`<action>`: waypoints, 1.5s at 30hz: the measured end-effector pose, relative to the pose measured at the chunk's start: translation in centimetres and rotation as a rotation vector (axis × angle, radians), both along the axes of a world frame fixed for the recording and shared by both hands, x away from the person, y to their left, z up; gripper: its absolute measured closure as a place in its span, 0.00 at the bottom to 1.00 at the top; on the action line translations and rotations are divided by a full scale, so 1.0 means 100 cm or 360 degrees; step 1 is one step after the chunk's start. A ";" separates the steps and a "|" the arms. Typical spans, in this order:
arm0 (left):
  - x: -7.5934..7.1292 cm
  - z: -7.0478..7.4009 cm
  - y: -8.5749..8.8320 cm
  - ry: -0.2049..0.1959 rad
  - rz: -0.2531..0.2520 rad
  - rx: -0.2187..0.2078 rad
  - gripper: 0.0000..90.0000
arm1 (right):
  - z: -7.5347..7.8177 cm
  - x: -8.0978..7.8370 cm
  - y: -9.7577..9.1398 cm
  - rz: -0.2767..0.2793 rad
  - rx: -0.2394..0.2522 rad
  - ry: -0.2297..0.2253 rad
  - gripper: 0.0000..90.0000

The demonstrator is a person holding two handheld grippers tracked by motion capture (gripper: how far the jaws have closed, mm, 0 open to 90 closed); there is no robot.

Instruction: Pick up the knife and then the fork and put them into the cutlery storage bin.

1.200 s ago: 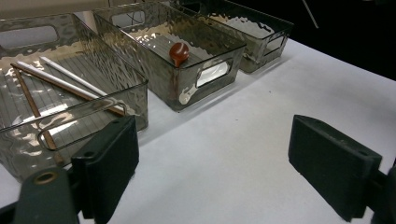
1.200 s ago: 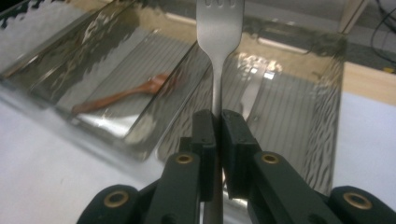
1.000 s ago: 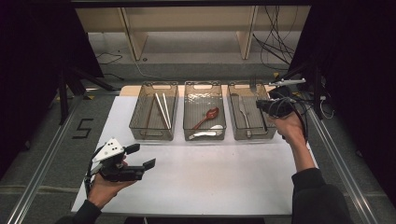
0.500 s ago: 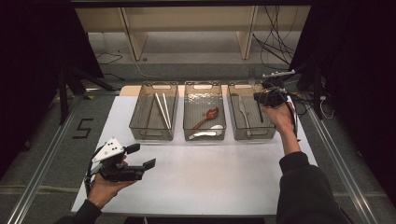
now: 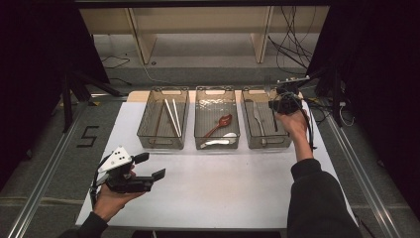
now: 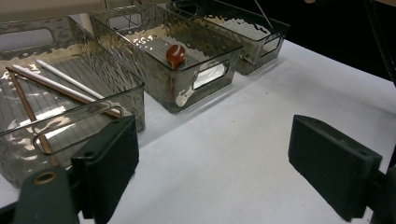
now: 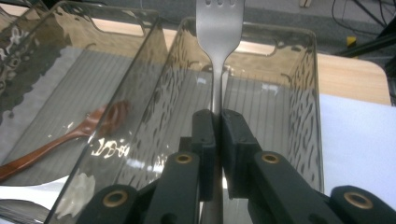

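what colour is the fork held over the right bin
Silver, shiny metal. The fork shows best in the right gripper view.

The fork (image 7: 218, 28) is polished, shiny metal. The right bin (image 7: 308, 116) is smoky clear plastic with a rippled, glossy wall (ribbed floor too). The spoon (image 7: 70, 135) looks like glossy reddish wood. The table (image 5: 223, 183) is matt white.

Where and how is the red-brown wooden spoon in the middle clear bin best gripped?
Grip the wooden spoon by its slim handle from above, jaws across it: it lies slanted on the floor of the clear bin, whose walls block a side approach.
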State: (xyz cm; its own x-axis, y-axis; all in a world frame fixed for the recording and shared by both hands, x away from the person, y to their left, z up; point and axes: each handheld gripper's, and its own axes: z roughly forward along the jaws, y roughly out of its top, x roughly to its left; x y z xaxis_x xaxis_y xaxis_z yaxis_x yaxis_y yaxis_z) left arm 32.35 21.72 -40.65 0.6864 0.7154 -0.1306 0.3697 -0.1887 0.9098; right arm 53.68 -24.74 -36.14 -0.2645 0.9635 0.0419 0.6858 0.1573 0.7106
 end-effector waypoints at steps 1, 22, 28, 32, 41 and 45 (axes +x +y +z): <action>0.000 0.000 0.000 0.0000 -0.0002 -0.0002 0.18 | -0.001 0.000 0.000 -0.0011 -0.0005 0.0004 0.94; 0.000 0.000 -0.001 0.0010 -0.0003 0.0001 0.18 | -0.002 -0.031 0.003 0.0173 0.0082 0.0031 0.53; 0.001 0.000 -0.001 0.0018 -0.0003 -0.0002 0.18 | -0.001 -0.062 0.005 0.0273 0.0148 -0.0045 0.43; 0.000 0.000 -0.003 0.0018 -0.0008 -0.0010 0.18 | 0.001 -0.085 0.008 0.0337 0.0225 -0.0107 0.38; -0.001 0.001 -0.003 0.0036 -0.0011 -0.0026 0.17 | 0.000 -0.132 0.021 0.0465 0.0369 -0.0189 0.36; -0.001 0.001 -0.004 0.0036 -0.0014 -0.0021 0.17 | -0.006 -0.146 0.024 0.0509 0.0390 -0.0194 0.36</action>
